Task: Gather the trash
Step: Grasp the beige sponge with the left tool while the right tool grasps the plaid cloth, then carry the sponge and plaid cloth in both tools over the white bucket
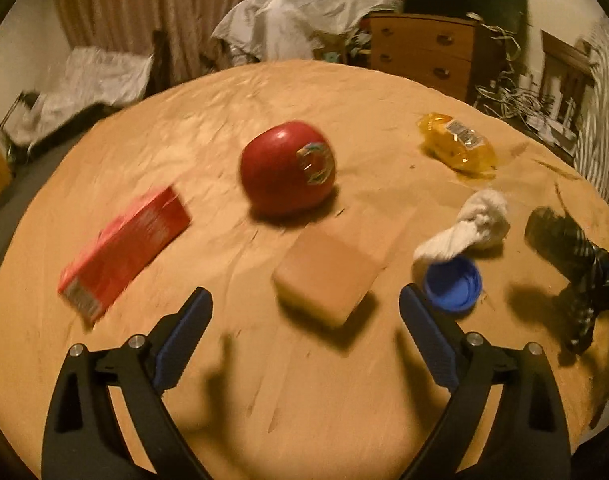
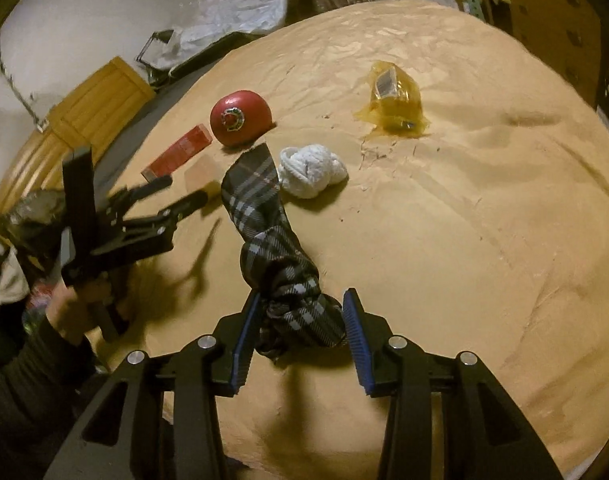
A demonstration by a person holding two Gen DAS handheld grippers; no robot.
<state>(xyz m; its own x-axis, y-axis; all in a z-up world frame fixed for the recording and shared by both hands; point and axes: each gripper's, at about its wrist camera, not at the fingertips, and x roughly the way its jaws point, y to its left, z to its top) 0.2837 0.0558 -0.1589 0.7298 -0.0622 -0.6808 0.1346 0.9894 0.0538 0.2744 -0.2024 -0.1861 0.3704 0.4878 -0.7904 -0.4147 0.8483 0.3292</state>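
The right tool (image 2: 300, 338) grips a plaid sock (image 2: 264, 232); a white sock ball (image 2: 314, 170) lies just beside it on the surface (image 2: 464, 240).

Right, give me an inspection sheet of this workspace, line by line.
Surface: round table under a wrinkled tan cover.
Job's things: yellow wrapper, blue cap, red box.
Clutter: red apple, sponge, white sock, plaid cloth.
Grippers: left gripper open, empty; right gripper around the plaid cloth, closure unclear.
Cables: tangle beside the dresser.
Surroundings: curtain, white sheets.
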